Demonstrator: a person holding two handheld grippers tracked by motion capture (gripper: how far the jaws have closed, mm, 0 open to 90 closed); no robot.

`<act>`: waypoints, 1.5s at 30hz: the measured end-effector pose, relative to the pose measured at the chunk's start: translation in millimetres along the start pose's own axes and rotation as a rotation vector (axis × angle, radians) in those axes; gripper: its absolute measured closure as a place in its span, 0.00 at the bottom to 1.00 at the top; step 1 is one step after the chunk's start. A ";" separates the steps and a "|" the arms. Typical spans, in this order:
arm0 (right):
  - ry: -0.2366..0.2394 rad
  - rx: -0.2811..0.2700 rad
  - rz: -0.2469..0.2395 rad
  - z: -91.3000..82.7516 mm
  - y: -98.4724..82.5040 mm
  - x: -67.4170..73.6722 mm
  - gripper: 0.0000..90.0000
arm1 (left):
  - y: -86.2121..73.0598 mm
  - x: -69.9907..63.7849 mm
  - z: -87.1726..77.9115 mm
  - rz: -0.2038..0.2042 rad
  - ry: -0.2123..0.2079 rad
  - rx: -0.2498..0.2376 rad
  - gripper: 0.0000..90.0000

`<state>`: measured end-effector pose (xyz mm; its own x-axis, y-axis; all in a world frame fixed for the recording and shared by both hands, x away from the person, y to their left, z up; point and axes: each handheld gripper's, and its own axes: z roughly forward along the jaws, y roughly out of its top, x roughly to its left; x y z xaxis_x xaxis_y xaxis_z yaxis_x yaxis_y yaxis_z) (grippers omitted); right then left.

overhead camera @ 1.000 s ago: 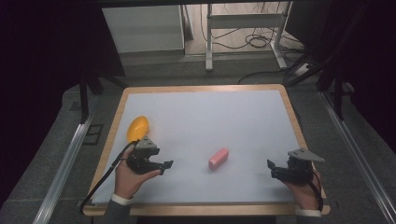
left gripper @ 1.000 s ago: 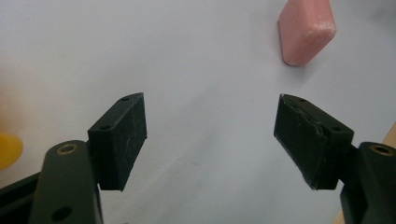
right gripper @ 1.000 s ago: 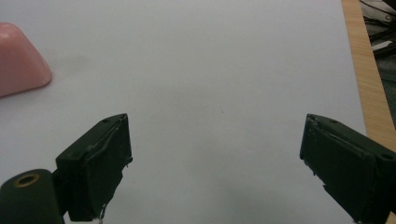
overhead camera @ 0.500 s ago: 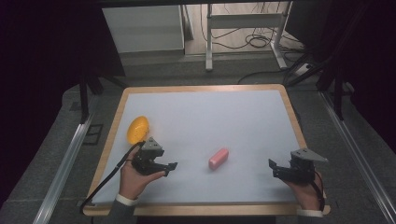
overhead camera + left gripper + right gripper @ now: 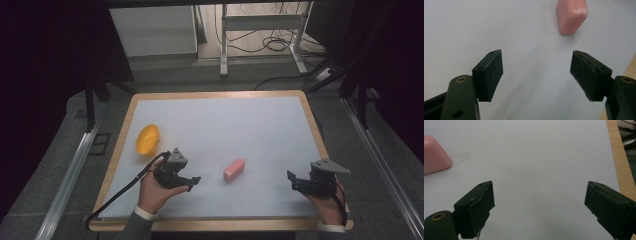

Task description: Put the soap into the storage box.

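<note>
Your left gripper (image 5: 192,184) is closing in on the pink block (image 5: 234,169), fingers apart and empty; the block lies untouched mid-surface, just ahead of them. Your right gripper (image 5: 291,179) waits, fingers apart. Grasp and the rest remain.

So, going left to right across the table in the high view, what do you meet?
Yellow bowl → left gripper → pink block → right gripper.

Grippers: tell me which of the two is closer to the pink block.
The left gripper: it sits just left of the pink block, jaws open toward it. The right gripper is farther off, by the table's right edge.
</note>
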<state>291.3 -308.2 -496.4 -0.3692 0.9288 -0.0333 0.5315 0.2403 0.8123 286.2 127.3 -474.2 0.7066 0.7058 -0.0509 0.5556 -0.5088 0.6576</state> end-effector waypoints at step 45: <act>-0.021 0.014 -0.007 1.8 -1.4 -0.7 0.10 | 38.9 -40.5 46.0 0.042 -0.105 0.043 0.33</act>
<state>292.2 -308.7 -498.6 -0.3569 0.9327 -0.0512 0.5394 0.2505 0.8039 299.4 56.3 -481.2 0.7704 0.6290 -0.1037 0.5411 -0.5593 0.6280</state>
